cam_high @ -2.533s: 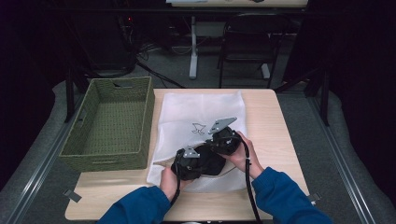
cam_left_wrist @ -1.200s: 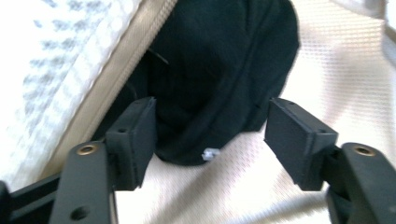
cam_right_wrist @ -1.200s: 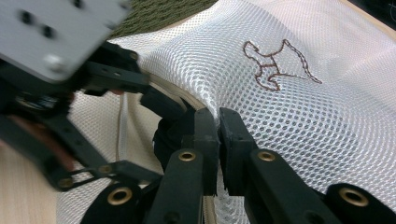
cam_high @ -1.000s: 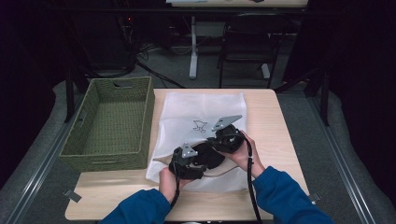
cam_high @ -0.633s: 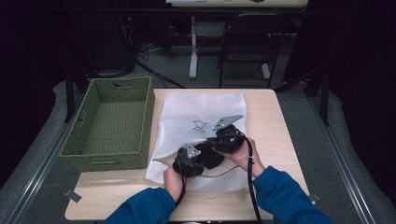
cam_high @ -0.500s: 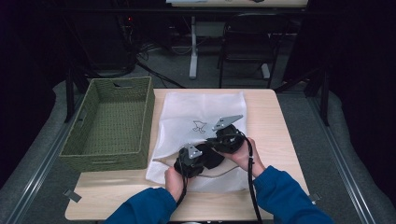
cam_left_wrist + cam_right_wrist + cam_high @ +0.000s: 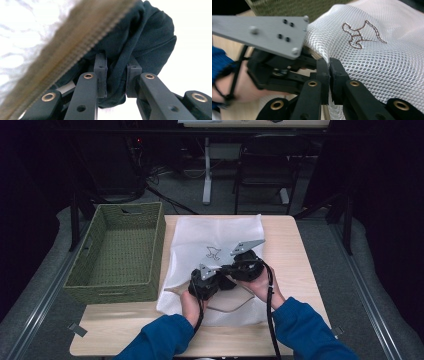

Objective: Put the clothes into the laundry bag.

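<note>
The white mesh laundry bag [image 7: 215, 250] lies flat on the wooden table [image 7: 295, 270], its long axis running away from the person and its zippered mouth at the near end, where both grippers work; the green woven basket [image 7: 117, 252] stands just beside it on the left. The right gripper [image 7: 329, 68] has its jaws pressed together on a fold of the mesh at the bag's opening, near the embroidered dog outline [image 7: 362, 33], holding that edge up. The left gripper [image 7: 116, 75] has just been closing its jaws, and they now pinch a bunched dark blue-green garment [image 7: 140, 42] between the pads. The deciding relation is that the garment sits at the bag's mouth directly beneath the tan zipper band [image 7: 82, 42], which crosses diagonally above the left jaws, so the likely next move is a short push forward along the bag's long axis, into the pocket; the left hand is the nearer and the one carrying the load. The left gripper view gives the garment and the zipper edge. In the high view the left gripper [image 7: 205, 282] and right gripper [image 7: 245, 265] cover the opening, but that view supplies the bag's overall lie. The right gripper view shows the mesh pinch and the left gripper's grey plate [image 7: 262, 30] close alongside.
</note>
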A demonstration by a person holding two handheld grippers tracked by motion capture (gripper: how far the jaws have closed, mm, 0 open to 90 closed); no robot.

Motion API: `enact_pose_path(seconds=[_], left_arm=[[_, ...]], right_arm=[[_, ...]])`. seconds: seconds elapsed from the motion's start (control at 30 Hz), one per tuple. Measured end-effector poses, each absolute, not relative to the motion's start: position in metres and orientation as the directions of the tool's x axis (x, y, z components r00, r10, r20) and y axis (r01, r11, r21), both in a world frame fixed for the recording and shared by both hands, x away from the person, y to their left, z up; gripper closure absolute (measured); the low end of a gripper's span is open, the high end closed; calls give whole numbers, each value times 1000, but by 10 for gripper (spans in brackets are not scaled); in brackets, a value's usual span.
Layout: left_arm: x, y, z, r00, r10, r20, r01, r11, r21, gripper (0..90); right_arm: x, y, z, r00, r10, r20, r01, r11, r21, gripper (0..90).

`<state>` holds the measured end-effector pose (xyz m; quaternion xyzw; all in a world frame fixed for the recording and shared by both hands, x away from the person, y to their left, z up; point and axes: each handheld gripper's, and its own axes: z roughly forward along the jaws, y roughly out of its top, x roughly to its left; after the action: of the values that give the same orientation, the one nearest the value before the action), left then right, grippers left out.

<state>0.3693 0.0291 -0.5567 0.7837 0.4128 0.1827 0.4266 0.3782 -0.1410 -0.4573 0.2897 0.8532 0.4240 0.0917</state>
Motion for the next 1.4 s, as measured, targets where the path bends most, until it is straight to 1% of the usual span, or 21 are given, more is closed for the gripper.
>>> enact_pose_path(seconds=[0.07,0.13,0.17,0.2,0.37,0.4,0.43,0.47,0.53,0.6,0.63,0.67,0.7,0.73,0.97,1.0,1.1,1.23,1.27,1.3,1.4], left_arm=[[374,27,-555,585,808,-66,489,-286,824,769],[377,25,-557,579,812,-76,504,-283,816,764],[377,25,-557,579,812,-76,504,-283,816,754],[378,27,-558,585,806,-95,530,-291,797,741],[375,29,-559,604,791,-103,546,-315,776,663],[374,30,-558,611,784,-109,550,-322,770,663],[372,30,-558,621,778,-97,540,-334,772,605],[368,31,-557,641,760,-106,545,-354,760,586],[365,32,-556,642,758,-113,548,-351,759,572],[361,35,-553,669,737,-99,533,-382,755,527],[361,35,-553,669,737,-99,533,-382,755,483],[359,37,-552,671,735,-103,533,-381,756,483],[359,40,-550,676,729,-111,538,-385,750,460],[356,45,-548,678,724,-126,546,-381,746,451],[346,58,-543,702,699,-138,552,-411,726,412],[343,61,-540,717,685,-128,535,-424,730,410],[338,66,-534,732,669,-129,527,-436,730,400],[332,72,-527,751,653,-97,499,-465,732,397],[331,77,-523,760,648,-54,472,-494,730,399],[331,77,-523,760,648,-54,472,-494,730,404],[336,93,-514,735,678,-9,451,-480,753,404]], right_arm=[[378,-143,-453,-813,572,103,419,454,786,875],[379,-144,-455,-809,579,96,424,464,778,874],[379,-144,-455,-809,579,96,424,464,778,874],[380,-145,-460,-805,587,84,434,485,759,872],[383,-143,-467,-803,592,70,444,516,733,871],[383,-142,-467,-804,592,66,443,520,730,871],[382,-141,-467,-804,592,65,445,524,726,869],[382,-141,-468,-803,592,68,448,526,723,868],[382,-141,-468,-804,591,66,448,528,721,868],[383,-141,-469,-804,591,67,450,531,717,866],[383,-141,-469,-804,591,67,450,531,717,866],[383,-141,-469,-801,595,66,454,532,715,865],[383,-142,-469,-800,596,70,458,532,712,866],[384,-142,-469,-799,597,70,460,531,712,866],[384,-142,-469,-797,601,67,463,536,706,865],[383,-142,-469,-794,604,68,468,537,702,865],[383,-142,-469,-795,602,69,468,538,701,864],[383,-142,-470,-797,600,71,468,539,700,863],[383,-143,-470,-797,600,72,470,540,699,863],[383,-143,-470,-797,600,72,470,540,699,863],[383,-143,-470,-798,598,75,471,541,697,863]])
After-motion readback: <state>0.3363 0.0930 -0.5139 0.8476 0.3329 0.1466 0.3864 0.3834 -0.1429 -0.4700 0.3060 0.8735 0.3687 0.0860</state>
